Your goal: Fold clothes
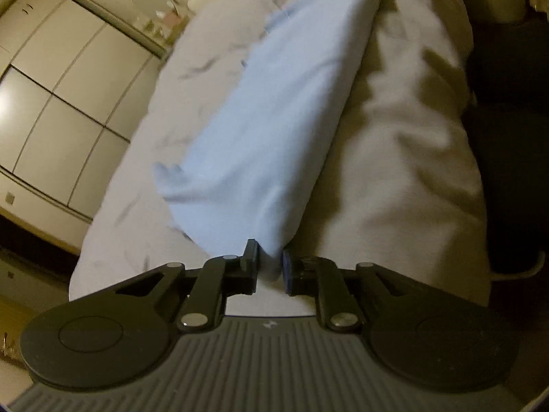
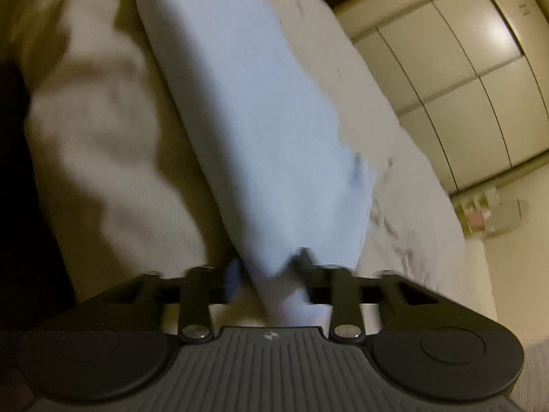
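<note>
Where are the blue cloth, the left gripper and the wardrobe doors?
blue cloth [image 1: 274, 120]: left wrist view, middle of the stretched fabric.
left gripper [image 1: 269, 269]: left wrist view, between its fingertips, shut on the cloth's end.
wardrobe doors [image 1: 58, 103]: left wrist view, a middle door panel.

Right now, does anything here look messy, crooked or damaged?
Nothing looks damaged or spilled. The light blue garment hangs stretched between the left gripper and the right gripper, each pinching one end. Its free edge looks uneven, but that fits mid-fold. The white bedding beneath is rumpled, nothing more.
</note>
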Demonstrator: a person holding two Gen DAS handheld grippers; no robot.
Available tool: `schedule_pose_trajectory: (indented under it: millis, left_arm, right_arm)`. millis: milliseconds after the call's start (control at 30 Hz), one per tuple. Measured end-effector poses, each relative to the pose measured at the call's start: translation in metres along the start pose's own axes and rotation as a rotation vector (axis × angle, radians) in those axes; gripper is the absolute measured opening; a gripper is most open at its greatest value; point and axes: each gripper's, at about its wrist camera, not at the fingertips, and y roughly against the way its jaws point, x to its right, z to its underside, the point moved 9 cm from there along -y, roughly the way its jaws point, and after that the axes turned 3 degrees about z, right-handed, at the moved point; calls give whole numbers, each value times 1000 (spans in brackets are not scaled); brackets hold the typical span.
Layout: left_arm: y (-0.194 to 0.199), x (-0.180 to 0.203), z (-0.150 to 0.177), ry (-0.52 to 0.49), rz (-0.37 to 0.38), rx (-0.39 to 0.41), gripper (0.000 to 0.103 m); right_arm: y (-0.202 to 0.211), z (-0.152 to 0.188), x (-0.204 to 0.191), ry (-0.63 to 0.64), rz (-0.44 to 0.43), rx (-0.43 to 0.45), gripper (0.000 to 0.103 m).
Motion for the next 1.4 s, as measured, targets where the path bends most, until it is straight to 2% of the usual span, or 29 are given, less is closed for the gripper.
schedule_pose_trajectory:
  millis: [100,200,300,400,433,500,533,600,633,700,767,833,867,933,1000,1133,1400]
  left_arm:
    - [13,-13,7,75,-3,-8,15]
    - [32,-46,3,263,-19,21,16]
    - [44,-70,-17,482,7,91,16]
    - [32,-75,-49,622,50,159,18]
    - [22,-76,-55,671,62,149,18]
    - [-7,-77,-58,795,78,68,20]
    - [-18,-75,-56,866,78,10,21]
    - [-28,-66,-43,1024,56,-129,27]
    - [-27,-66,-42,1082,42,-152,31]
    - [-22,-66,-44,1177,12,-188,39]
    - [-7,-69,-60,1172,-35,-170,59]
    - [8,-70,-78,1132,-88,-146,72]
    - [17,-68,-84,1111,-114,-139,74]
    - [32,-63,-94,1079,-151,-127,78]
    - [39,-56,-96,1086,-136,-123,80]
    - [57,-36,-96,1101,-115,-119,80]
    - [85,-15,-91,1096,-141,-117,83]
  right_arm:
    - [4,15,17,-120,-5,-53,45]
    - [21,27,47,-369,-30,-80,45]
    - [34,21,76,-728,-123,-7,48]
    - [24,3,89,-994,-233,89,48]
    - [17,-2,89,-1044,-255,89,48]
    - [1,-9,88,-1141,-289,76,48]
    - [-7,-5,85,-1175,-262,14,52]
    - [-17,6,84,-1253,-206,-93,53]
    - [-17,9,85,-1291,-179,-131,54]
    - [-1,3,91,-1339,-139,-124,59]
    - [15,-7,97,-1365,-113,-89,69]
    - [30,-21,102,-1374,-96,-35,87]
    - [38,-27,104,-1380,-92,-9,89]
    - [53,-31,97,-1385,-118,19,89]
    - [66,-33,87,-1385,-150,29,89]
    - [87,-25,64,-1394,-171,-13,89]
    - [103,-25,55,-1408,-185,16,89]
